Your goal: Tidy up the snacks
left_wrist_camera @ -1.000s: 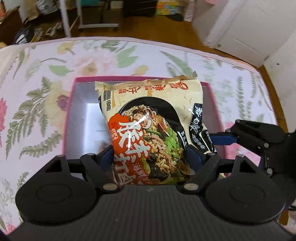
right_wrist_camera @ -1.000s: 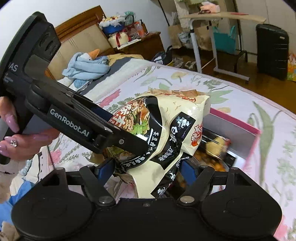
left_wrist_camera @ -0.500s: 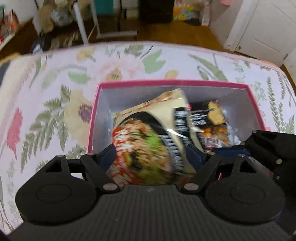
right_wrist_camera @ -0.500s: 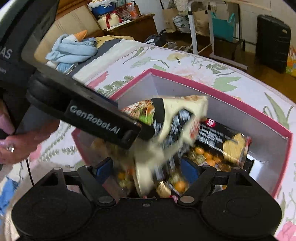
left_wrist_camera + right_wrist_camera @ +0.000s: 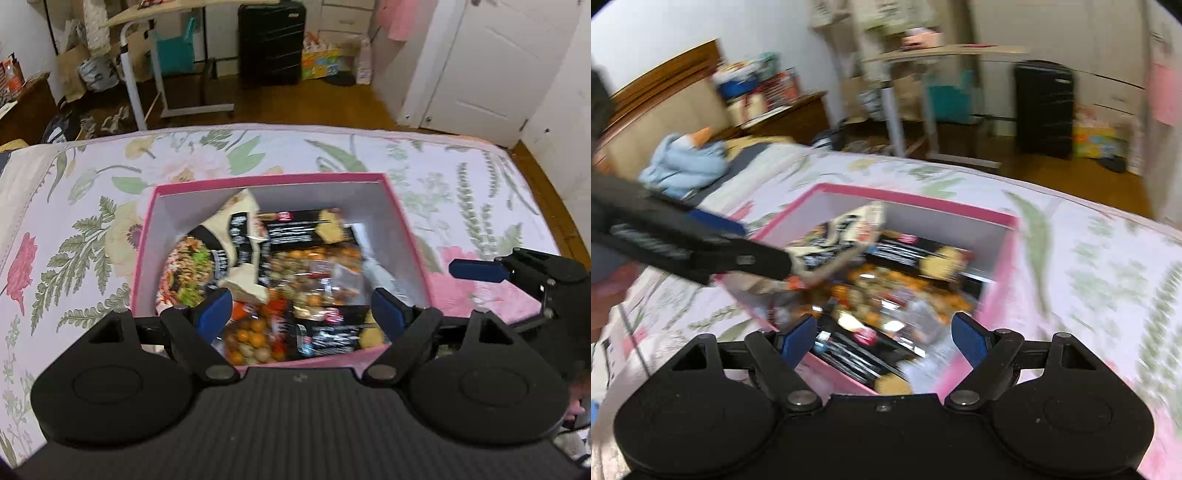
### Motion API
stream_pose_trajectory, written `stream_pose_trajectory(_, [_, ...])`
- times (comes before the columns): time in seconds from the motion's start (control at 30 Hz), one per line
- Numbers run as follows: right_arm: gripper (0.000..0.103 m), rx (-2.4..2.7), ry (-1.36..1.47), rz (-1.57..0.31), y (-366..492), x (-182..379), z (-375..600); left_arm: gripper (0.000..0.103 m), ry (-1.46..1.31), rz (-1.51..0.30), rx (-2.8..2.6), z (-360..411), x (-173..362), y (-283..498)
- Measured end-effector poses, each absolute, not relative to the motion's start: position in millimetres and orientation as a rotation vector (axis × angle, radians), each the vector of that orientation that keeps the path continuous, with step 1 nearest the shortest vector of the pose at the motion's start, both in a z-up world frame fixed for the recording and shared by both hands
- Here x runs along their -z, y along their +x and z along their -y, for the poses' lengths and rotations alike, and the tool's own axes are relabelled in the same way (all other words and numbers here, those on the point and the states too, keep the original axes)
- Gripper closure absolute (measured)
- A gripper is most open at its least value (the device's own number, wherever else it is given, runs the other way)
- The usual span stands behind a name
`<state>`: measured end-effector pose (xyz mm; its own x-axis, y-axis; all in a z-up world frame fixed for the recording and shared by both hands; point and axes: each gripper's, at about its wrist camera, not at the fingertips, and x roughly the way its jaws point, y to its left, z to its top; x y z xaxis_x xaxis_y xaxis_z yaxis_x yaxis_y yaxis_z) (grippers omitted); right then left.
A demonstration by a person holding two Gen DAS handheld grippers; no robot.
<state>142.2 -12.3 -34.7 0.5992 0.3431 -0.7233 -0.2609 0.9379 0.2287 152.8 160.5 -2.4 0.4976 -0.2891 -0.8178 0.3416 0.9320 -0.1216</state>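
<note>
1. The noodle packet point(image 5: 221, 254) lay inside the pink box point(image 5: 273, 180), leaning against its left inner wall, cream top edge toward the far corner.
2. Beside it in the box were dark snack packets point(image 5: 306, 236) printed with orange pieces, filling the rest of the floor.
3. The box sat on a bed point(image 5: 74, 206) with a floral cover.
4. The left gripper point(image 5: 301, 314) hung over the near rim of the box, fingers spread apart and holding nothing.
5. The right gripper point(image 5: 884, 341) was also spread apart and empty, over the box's near corner; motion blur softened that view.
6. A black suitcase point(image 5: 271, 40) stood on the floor beyond the bed.
</note>
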Motion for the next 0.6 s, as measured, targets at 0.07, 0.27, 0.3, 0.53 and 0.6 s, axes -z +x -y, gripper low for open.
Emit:
stream_pose_trajectory(0.07, [0.019, -0.306, 0.136, -0.855, 131, 29, 29, 0.021, 0.059, -0.964, 0.405, -155, -6, 140])
stream_pose_trajectory(0.27, [0.019, -0.163, 0.113, -0.824, 92, 6, 62, 0.021, 0.075, -0.929, 0.45, -134, -27, 107])
stream_pose_trajectory(0.3, [0.019, -0.131, 0.085, -0.825, 84, 0, 63, 0.021, 0.081, -0.919, 0.451, -129, -30, 102])
stream_pose_trajectory(0.53, [0.018, 0.033, 0.078, -0.77, 40, -27, 75, 0.021, 0.094, -0.878, 0.446, -105, -42, 66])
stream_pose_trajectory(0.6, [0.018, 0.063, 0.115, -0.755, 28, -28, 79, 0.021, 0.106, -0.861, 0.42, -100, -44, 56])
